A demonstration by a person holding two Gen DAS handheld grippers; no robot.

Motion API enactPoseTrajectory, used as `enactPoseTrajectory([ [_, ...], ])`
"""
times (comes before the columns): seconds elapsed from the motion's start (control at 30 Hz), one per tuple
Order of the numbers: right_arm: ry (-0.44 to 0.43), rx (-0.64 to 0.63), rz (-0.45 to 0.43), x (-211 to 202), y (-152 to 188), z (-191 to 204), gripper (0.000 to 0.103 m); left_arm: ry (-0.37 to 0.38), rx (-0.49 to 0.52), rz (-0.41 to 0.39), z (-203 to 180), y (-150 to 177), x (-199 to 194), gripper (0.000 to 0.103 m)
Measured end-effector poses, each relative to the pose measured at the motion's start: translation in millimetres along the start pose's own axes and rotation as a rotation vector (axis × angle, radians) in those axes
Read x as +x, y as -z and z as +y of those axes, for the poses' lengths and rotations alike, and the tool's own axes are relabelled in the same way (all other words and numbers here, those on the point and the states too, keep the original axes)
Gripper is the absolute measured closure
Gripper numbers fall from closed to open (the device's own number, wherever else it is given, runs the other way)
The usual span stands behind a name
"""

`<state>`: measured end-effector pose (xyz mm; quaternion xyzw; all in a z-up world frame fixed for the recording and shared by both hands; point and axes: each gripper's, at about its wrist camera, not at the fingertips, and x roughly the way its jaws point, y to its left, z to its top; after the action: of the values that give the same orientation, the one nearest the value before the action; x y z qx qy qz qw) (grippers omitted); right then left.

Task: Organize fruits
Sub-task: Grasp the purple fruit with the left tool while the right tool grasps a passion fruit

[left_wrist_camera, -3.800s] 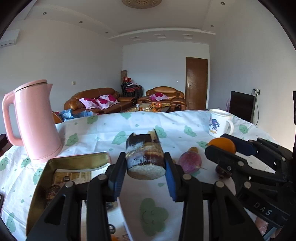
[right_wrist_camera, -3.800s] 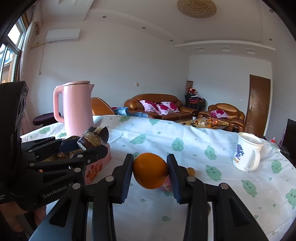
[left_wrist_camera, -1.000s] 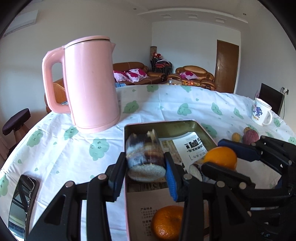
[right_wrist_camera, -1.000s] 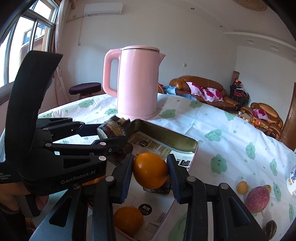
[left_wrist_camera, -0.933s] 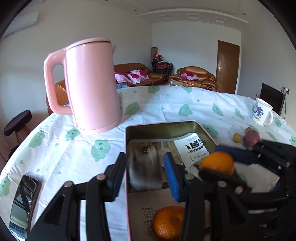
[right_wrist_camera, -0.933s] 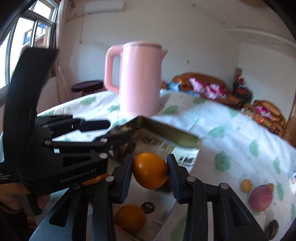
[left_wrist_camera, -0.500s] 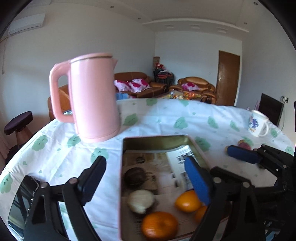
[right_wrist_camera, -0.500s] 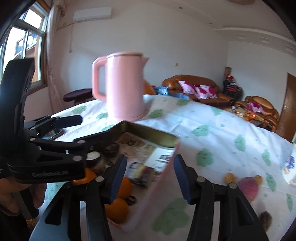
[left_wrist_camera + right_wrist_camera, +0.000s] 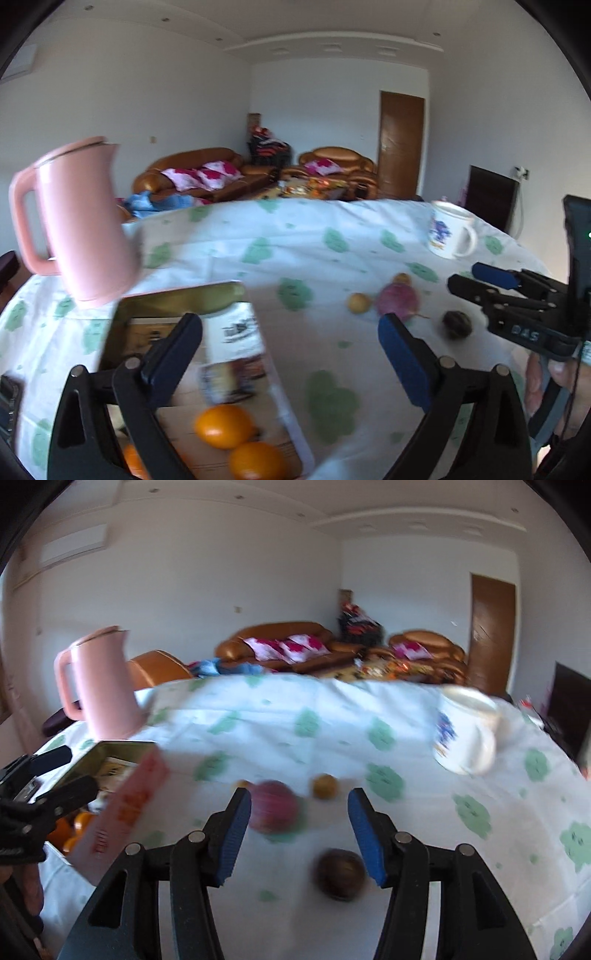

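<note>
My left gripper (image 9: pixel 288 332) hangs over the right edge of the gold-lined tin box (image 9: pixel 177 299); its jaws are opening wide with nothing between them. Two oranges (image 9: pixel 223 424) lie in the box below it. My right gripper (image 9: pixel 300 808) is open and empty above the tablecloth. A purple-red fruit (image 9: pixel 275 806) lies just past its left finger. A small yellow fruit (image 9: pixel 325 785) sits beyond it, and a dark round fruit (image 9: pixel 340 873) lies low between the fingers on the cloth. In the left wrist view the right gripper (image 9: pixel 476 280) stands right of the purple-red fruit (image 9: pixel 398 301) and the dark fruit (image 9: pixel 457 324).
A pink kettle (image 9: pixel 81 225) stands behind the box at the left. A white printed mug (image 9: pixel 465 731) stands at the far right of the table. The box's pink side (image 9: pixel 125 812) faces the right gripper. A hand (image 9: pixel 535 376) holds the right gripper's handle.
Both grippers opened: the left let go of a brown layered piece and the right let go of an orange, both into the box. Both then swung right, toward the loose fruits.
</note>
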<state>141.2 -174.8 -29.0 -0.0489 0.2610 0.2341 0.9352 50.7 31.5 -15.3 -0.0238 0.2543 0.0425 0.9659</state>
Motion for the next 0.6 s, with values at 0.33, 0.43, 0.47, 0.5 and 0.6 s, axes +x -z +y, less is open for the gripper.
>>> enactPoseTrajectory([
  [0.33, -0.024, 0.059, 0.177, 27.1, 14.0, -25.1, 0.046, 0.060, 0.054, 0.049, -42.4, -5.7, 30.1, 0.004],
  [0.43, -0.038, 0.063, 0.224, 35.4, 16.1, -22.6, 0.047, 0.064, 0.067, 0.058, -47.8, -7.4, 34.4, 0.004],
  [0.47, -0.039, 0.070, 0.234, 36.8, 16.9, -23.8, 0.047, 0.065, 0.069, 0.060, -48.6, -7.8, 35.0, 0.004],
  [0.5, -0.042, 0.080, 0.245, 38.2, 17.7, -25.7, 0.047, 0.067, 0.070, 0.063, -49.1, -8.8, 35.6, 0.004],
  [0.6, -0.064, 0.111, 0.290, 45.7, 21.7, -31.9, 0.047, 0.074, 0.069, 0.067, -49.7, -11.3, 36.6, 0.004],
])
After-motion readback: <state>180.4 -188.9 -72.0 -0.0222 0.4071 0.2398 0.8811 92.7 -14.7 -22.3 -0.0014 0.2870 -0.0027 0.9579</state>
